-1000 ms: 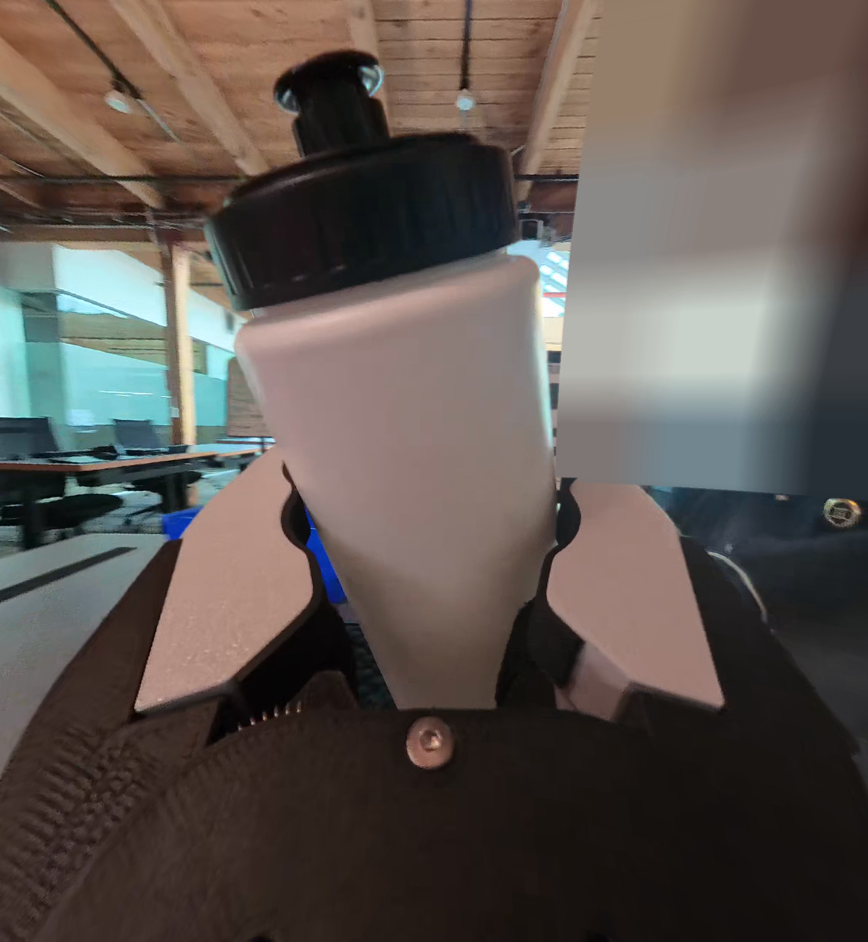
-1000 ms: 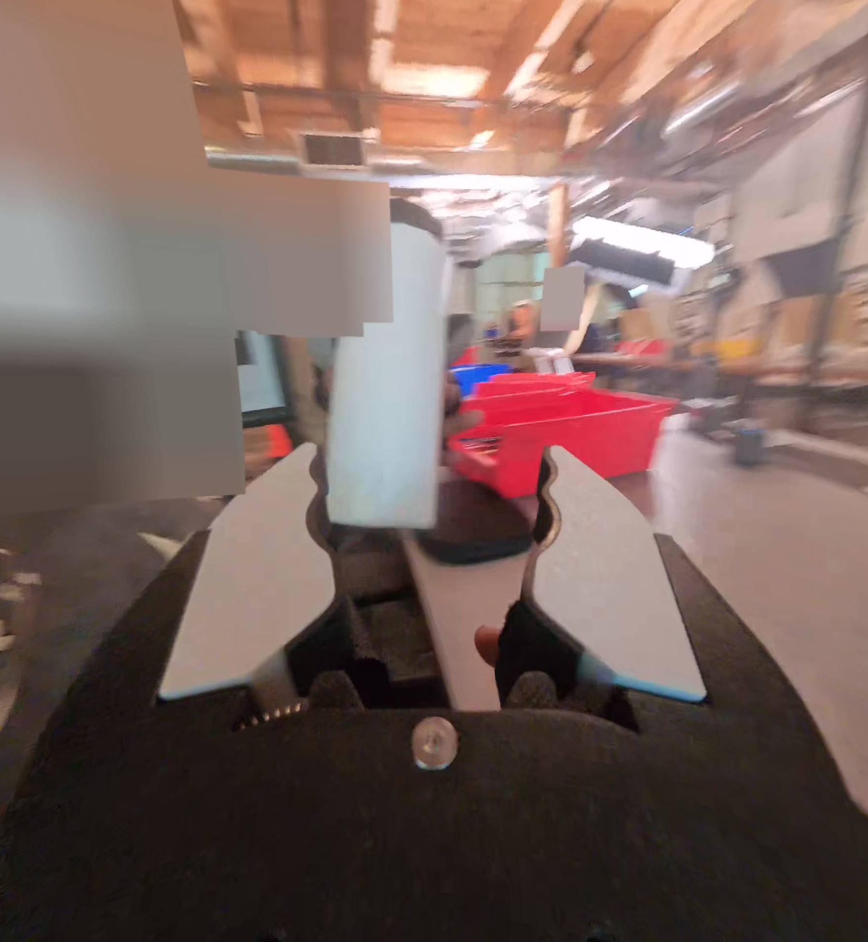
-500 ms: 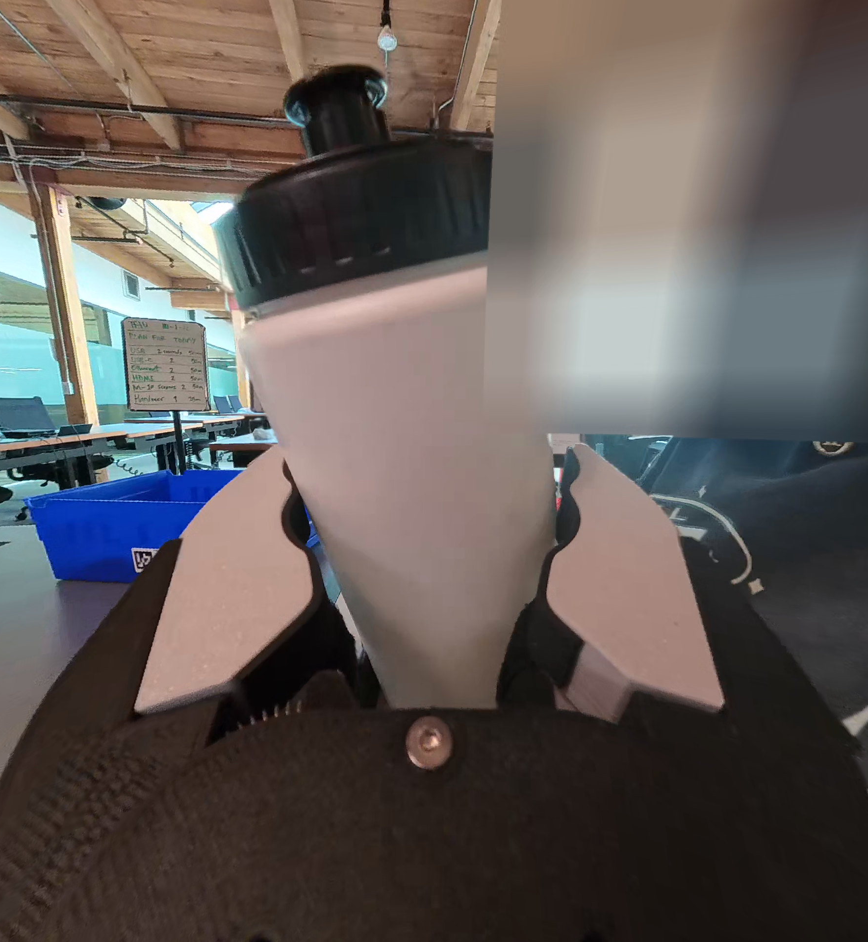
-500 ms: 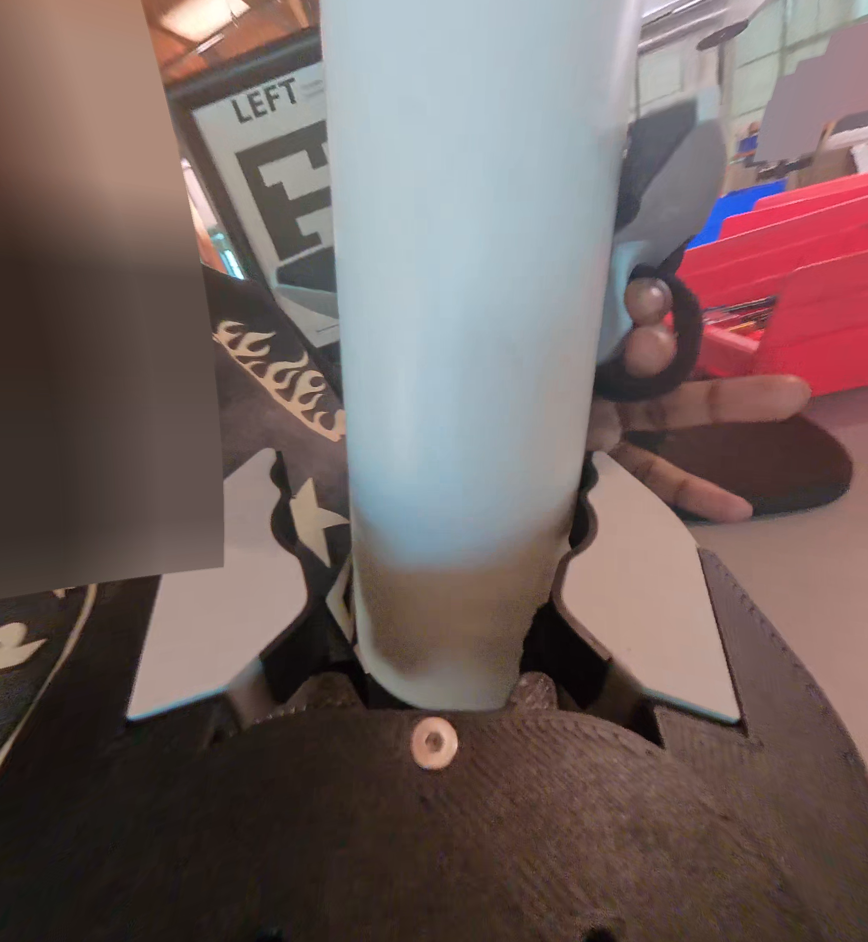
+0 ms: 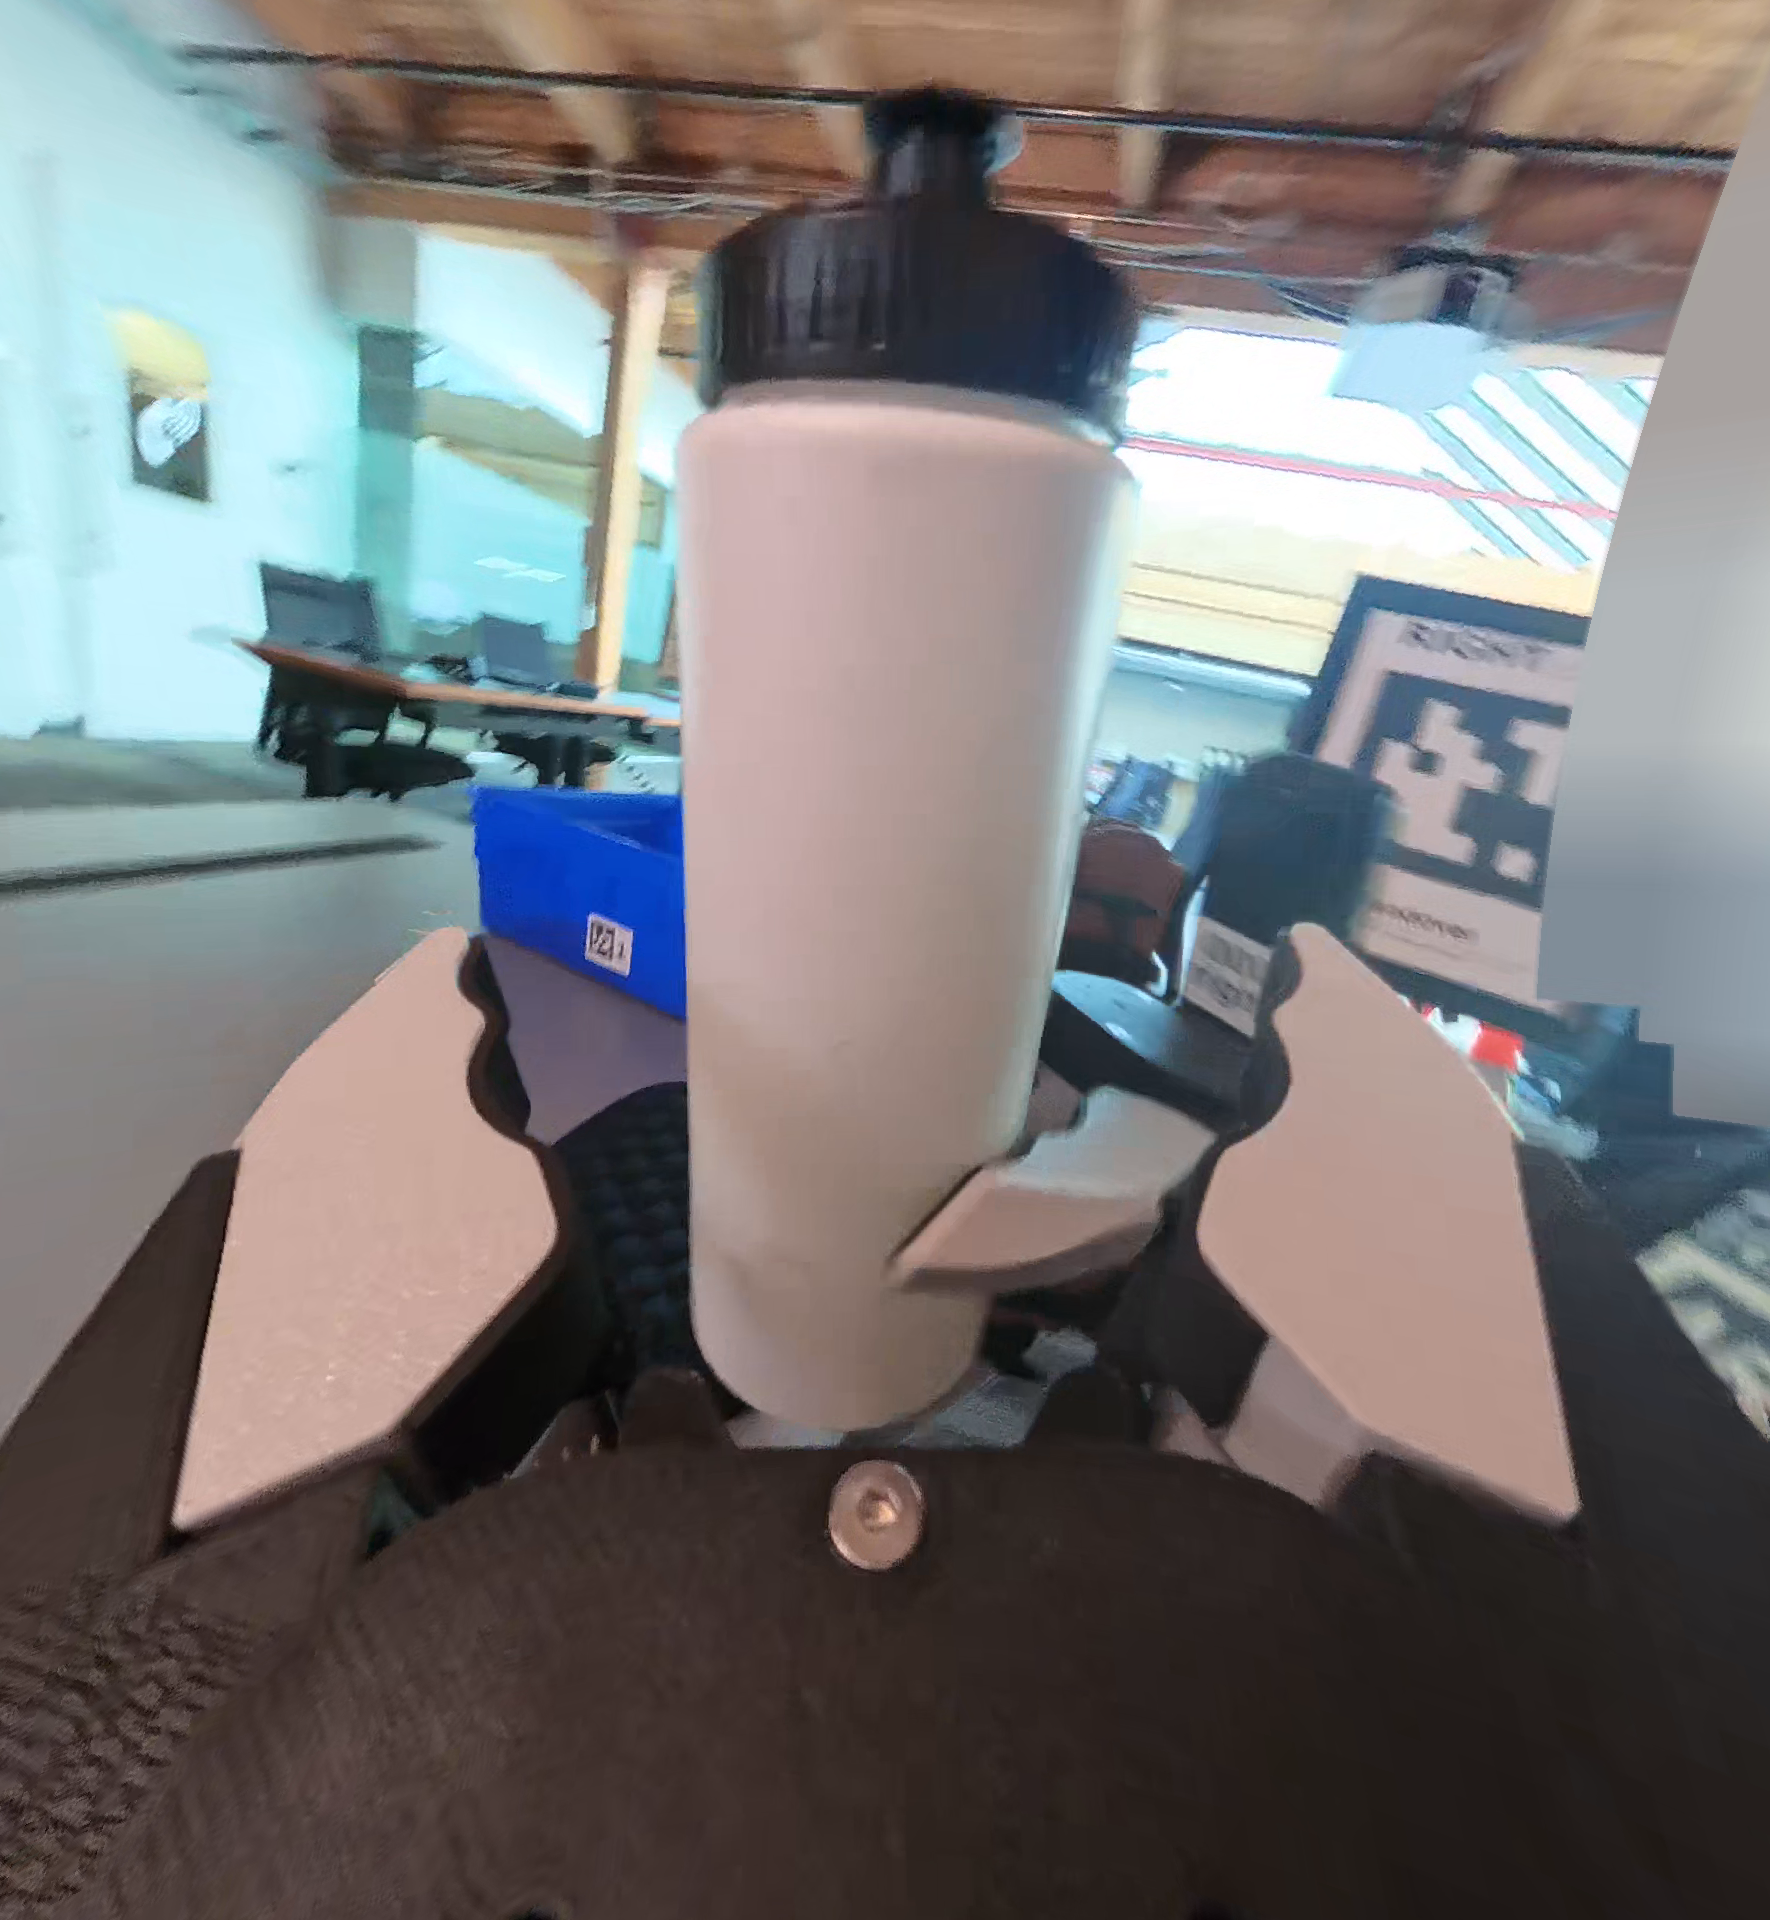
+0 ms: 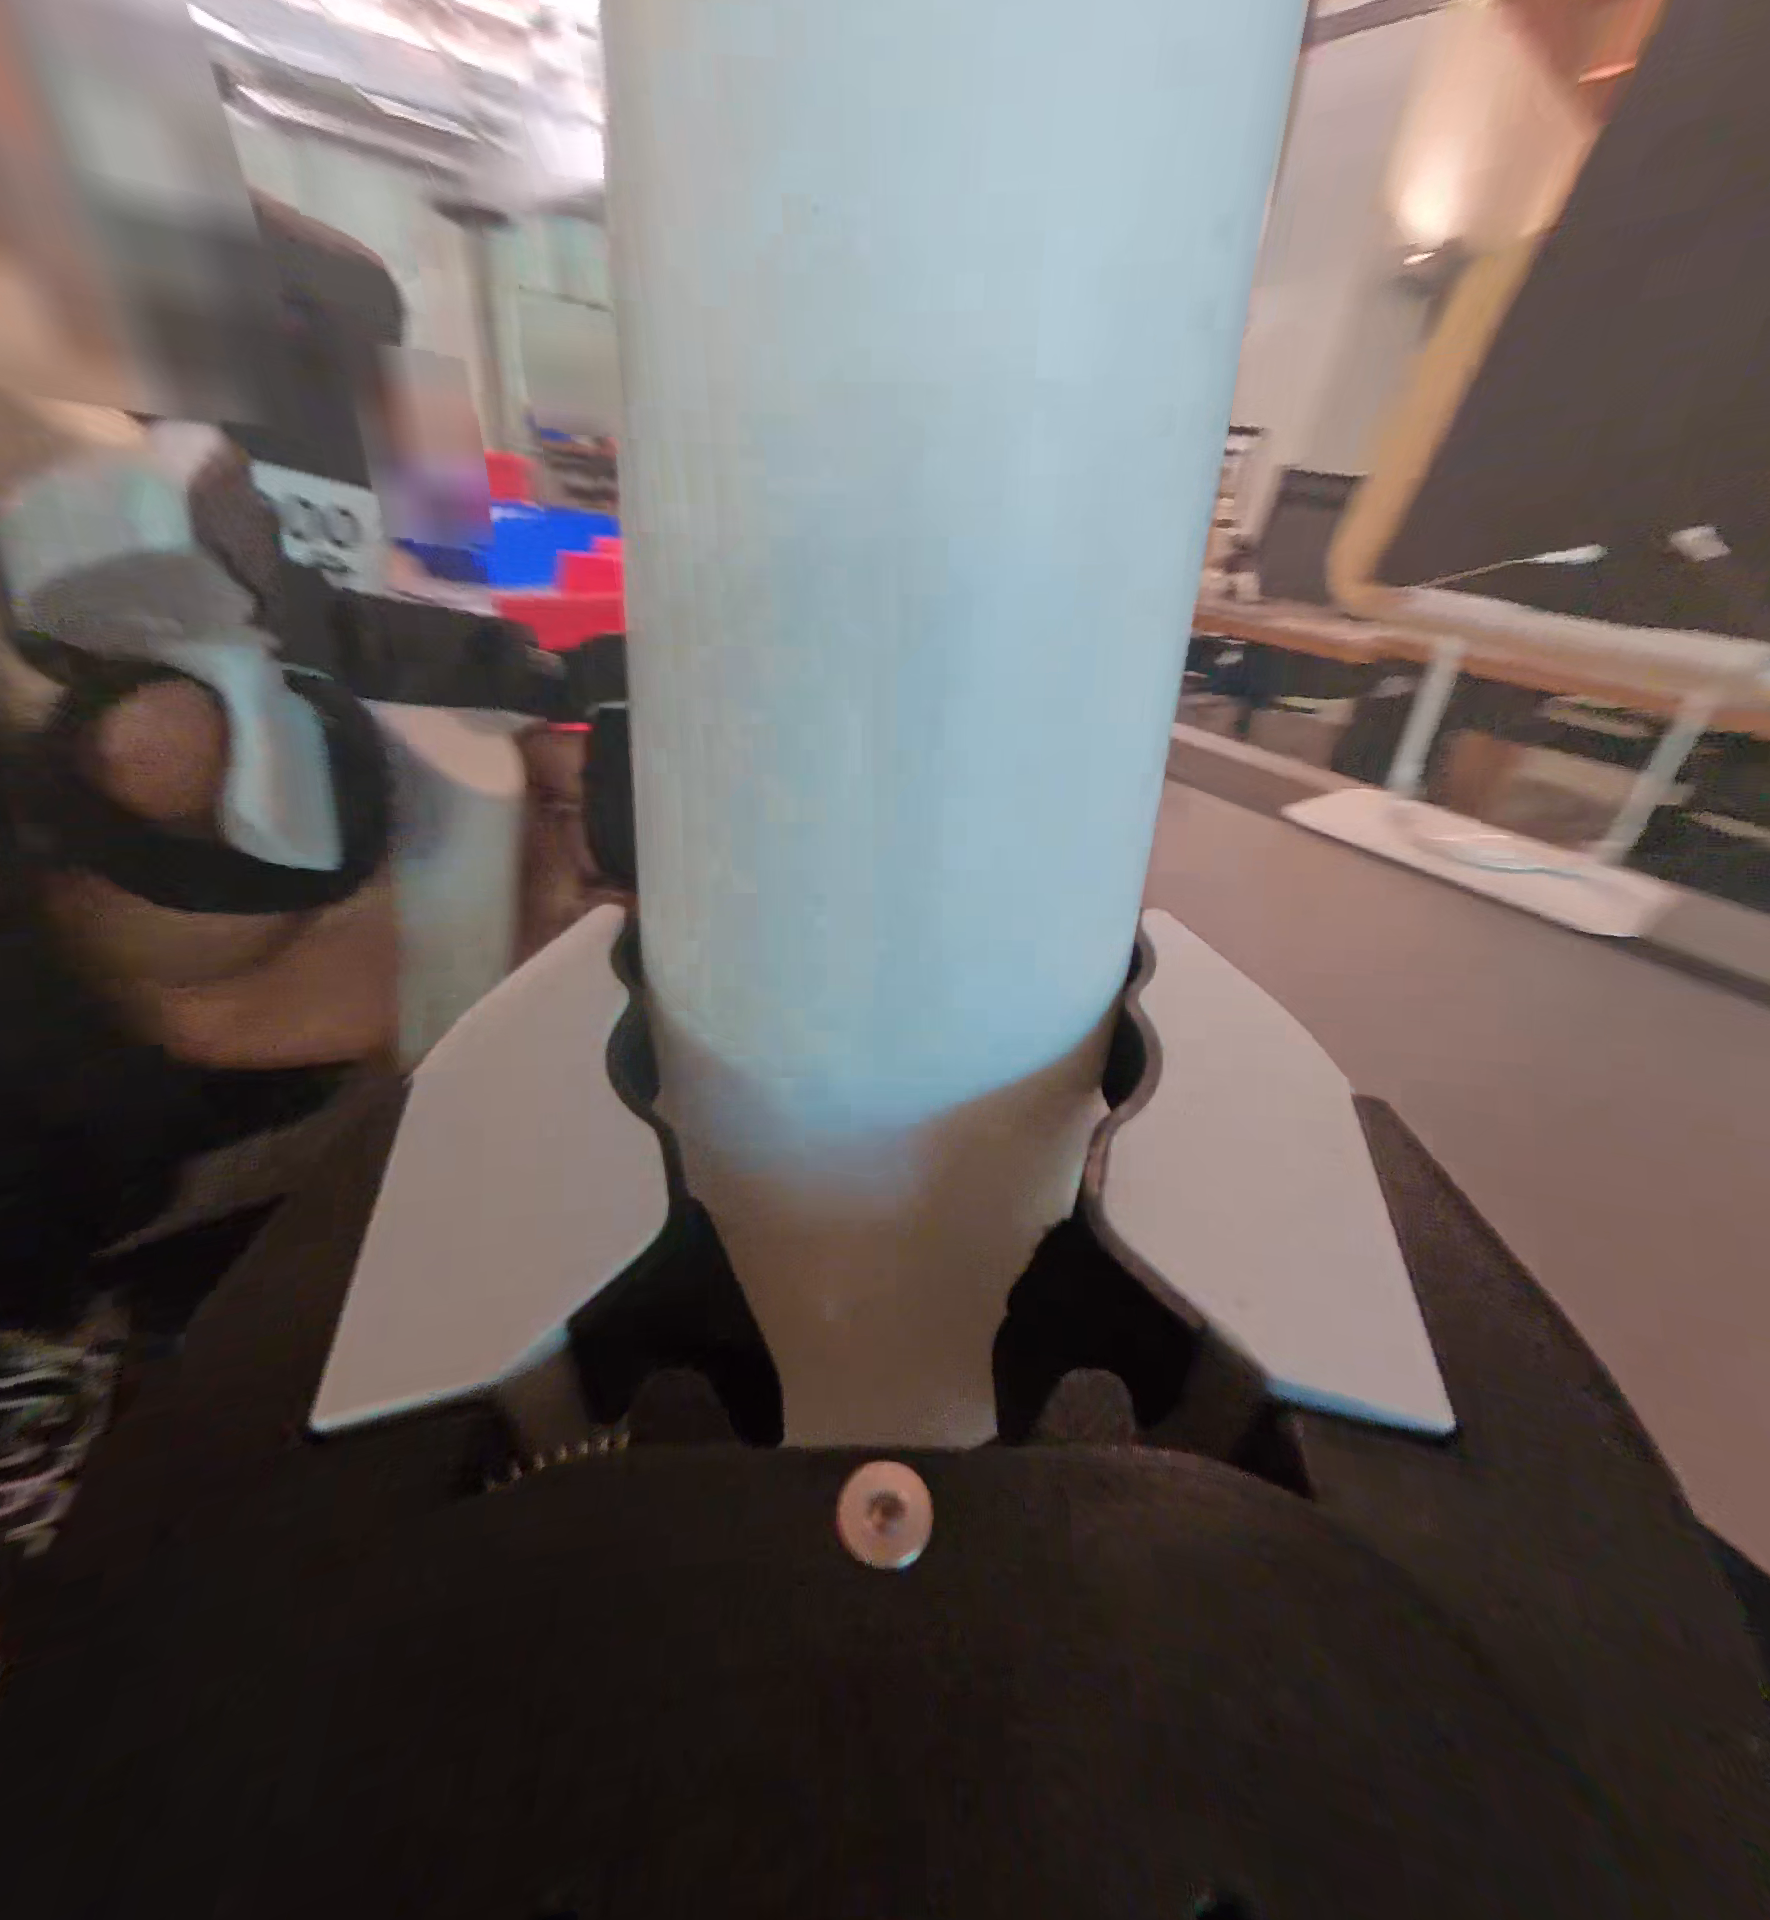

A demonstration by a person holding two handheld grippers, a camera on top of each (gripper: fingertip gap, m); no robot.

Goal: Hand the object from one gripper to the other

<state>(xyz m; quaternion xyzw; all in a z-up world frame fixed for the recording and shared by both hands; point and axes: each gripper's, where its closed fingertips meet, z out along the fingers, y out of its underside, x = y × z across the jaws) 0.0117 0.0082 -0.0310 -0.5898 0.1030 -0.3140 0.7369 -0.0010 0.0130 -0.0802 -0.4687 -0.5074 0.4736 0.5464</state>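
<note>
A white bottle (image 5: 891,779) with a black cap stands upright in the air. My left gripper (image 5: 876,935) is open wide, with its fingers on either side of the bottle and clear of it. One finger of the right gripper (image 5: 1057,1195) presses on the bottle's lower part in the left wrist view. In the right wrist view my right gripper (image 6: 881,914) is shut on the bottle (image 6: 922,520), gripping its lower body. The cap is out of frame there.
A blue bin (image 5: 580,883) stands on the grey table (image 5: 133,1039) behind the bottle. A black-and-white patterned marker board (image 5: 1452,790) stands at the right. A hand on a blurred gripper (image 6: 164,748) and red bins (image 6: 569,592) show at the left. Left tips to right tips: about 5 cm.
My left gripper has opened and let go of the bottle. My right gripper has moved in and shut on its lower body. Both views have swung round.
</note>
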